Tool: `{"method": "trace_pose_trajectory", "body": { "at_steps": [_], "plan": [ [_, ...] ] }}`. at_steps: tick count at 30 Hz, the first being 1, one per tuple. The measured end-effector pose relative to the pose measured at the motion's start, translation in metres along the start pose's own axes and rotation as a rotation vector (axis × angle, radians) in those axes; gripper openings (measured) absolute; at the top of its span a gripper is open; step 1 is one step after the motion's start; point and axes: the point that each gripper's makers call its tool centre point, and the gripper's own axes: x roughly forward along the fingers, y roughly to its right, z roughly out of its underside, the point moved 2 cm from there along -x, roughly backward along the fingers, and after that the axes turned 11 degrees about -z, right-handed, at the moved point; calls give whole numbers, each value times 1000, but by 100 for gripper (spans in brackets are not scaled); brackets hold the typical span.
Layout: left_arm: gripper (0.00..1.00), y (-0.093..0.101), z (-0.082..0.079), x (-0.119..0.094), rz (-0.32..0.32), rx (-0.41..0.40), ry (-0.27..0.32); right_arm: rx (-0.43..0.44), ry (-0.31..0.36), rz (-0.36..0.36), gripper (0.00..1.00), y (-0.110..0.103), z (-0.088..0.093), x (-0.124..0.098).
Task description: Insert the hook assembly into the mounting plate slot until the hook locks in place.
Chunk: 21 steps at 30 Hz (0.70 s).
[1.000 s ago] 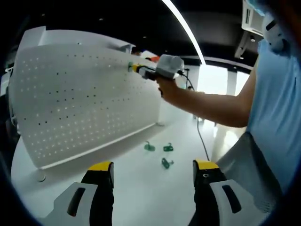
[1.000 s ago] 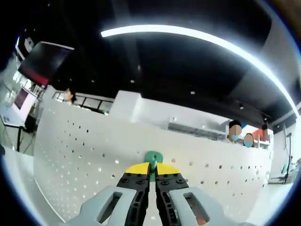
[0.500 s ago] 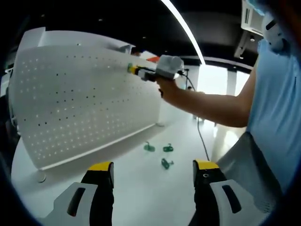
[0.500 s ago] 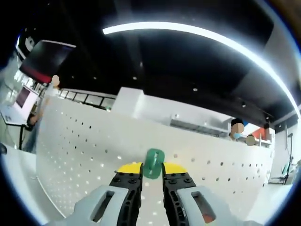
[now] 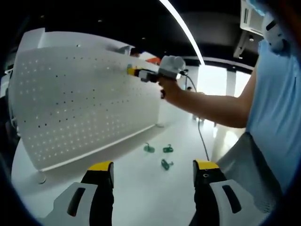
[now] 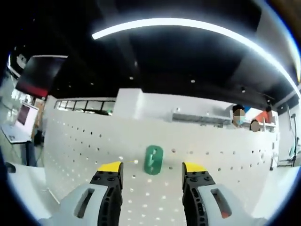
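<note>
A: Green hook (image 6: 153, 160) sits on the pegboard (image 6: 221, 169), dead centre between the right gripper (image 6: 152, 170) tips, long axis upright in the right gripper view. Jaws spread wide, nothing between them, clear of the hook on both sides.

B: Looks seated?

A: Judging by it hanging there unsupported, probably. Can't confirm the lock from here.

B: Left side?

A: Left gripper (image 5: 153, 165) hangs low over the white table (image 5: 141, 188), jaws wide apart and empty. In the left gripper view the right gripper (image 5: 150, 73) is up at the pegboard (image 5: 70, 103) near its top edge, well apart from the left one.

B: Spares?

A: Three green hooks (image 5: 161, 153) loose on the table, ahead of the left jaws, between them and the board foot. Left is the nearer hand to those.

B: Next?

A: My read: back the right one straight off along its own axis, no sideways drift, so the tips don't clip the hook.
</note>
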Motion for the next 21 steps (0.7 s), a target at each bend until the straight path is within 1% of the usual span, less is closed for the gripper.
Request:
{"method": "trace_pose_trajectory", "body": {
  "at_steps": [2, 5, 7, 16, 21],
  "plan": [
    [70, 0, 0, 0, 1, -1, 3, 4, -12, 2, 54, 3, 2, -2],
    [70, 0, -1, 0, 1, 1, 3, 33, -4, -7, 61, 5, 2, -5],
    [70, 0, -1, 0, 1, 2, 5, 20, -16, -11, 61, 5, 3, -8],
    [70, 1, -2, 0, 1, 5, 7, 4, -19, -23, 62, 7, 2, -18],
    [70, 1, -3, 0, 0, 7, 10, -4, -16, -27, 63, 8, -2, -24]
  ]
}}
